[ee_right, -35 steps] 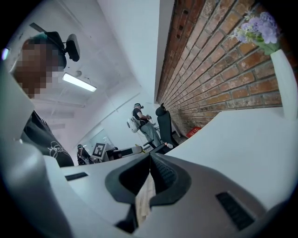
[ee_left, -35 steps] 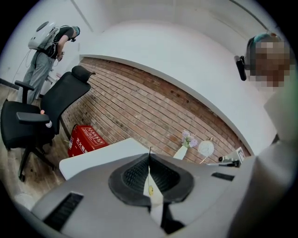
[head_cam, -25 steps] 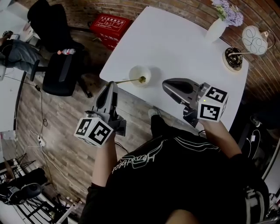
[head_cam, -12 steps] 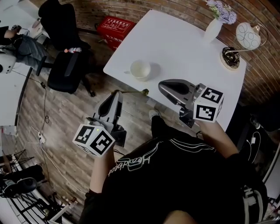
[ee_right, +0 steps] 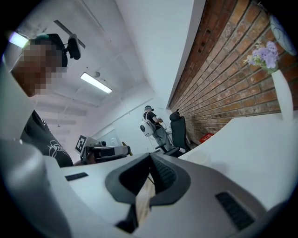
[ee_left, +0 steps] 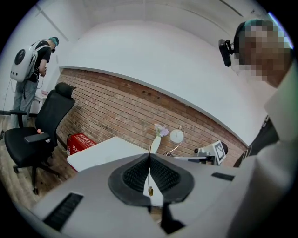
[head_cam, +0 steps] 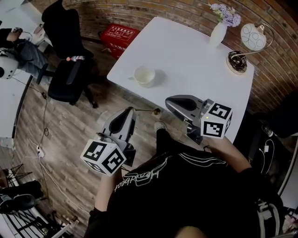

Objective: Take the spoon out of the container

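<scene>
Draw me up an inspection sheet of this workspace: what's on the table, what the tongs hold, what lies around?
Surface: white table, mostly bare.
Job's things: cup on table; spoon out of it, held past the table's edge.
Clutter: vase, lamp.
Grippers: left tongs shut on spoon; right tongs shut, empty.
Cables: plug strip with cord on floor.
Surroundings: brick wall, chair, red box.

We make out the spoon (head_cam: pixel 148 110) only as a thin line, its handle end lost between the pads of the left gripper (head_cam: pixel 131 111), and the right gripper (head_cam: pixel 168 102) covers part of the table's (head_cam: pixel 186 51) near edge.
</scene>
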{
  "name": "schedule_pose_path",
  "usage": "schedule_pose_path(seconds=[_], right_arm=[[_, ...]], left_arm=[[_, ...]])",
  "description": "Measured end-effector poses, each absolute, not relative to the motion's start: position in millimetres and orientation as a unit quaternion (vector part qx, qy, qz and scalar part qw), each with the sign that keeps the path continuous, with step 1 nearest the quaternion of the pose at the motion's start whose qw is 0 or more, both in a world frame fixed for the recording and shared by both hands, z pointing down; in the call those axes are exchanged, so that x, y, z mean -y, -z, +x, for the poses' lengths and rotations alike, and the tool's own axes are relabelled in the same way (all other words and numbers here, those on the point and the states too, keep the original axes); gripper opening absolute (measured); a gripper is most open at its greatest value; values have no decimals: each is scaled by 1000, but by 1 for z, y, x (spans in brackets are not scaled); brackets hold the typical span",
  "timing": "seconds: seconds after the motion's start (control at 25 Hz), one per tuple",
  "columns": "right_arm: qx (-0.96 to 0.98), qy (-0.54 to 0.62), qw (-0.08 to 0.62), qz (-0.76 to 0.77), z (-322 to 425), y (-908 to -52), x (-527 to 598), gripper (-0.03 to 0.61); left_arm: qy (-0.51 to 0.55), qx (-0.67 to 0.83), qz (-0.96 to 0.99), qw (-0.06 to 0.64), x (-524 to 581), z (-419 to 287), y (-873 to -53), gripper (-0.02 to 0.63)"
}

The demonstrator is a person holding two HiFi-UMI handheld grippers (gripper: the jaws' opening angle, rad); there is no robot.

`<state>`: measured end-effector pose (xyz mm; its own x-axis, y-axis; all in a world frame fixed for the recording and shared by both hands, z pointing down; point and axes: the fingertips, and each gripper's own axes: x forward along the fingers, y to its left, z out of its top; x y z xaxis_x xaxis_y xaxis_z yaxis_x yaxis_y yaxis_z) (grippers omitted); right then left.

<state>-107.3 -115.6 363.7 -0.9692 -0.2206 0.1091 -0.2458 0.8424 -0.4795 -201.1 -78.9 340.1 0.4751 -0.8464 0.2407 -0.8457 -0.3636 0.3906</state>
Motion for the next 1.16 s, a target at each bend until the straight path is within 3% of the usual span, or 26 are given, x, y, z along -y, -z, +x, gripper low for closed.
schedule_pose_path(seconds=[1.16], right_arm=[[960,-240,51,132,-98,-364,76,-3]], left_arm=[[9,508,829,234,42,-195,-336,8]])
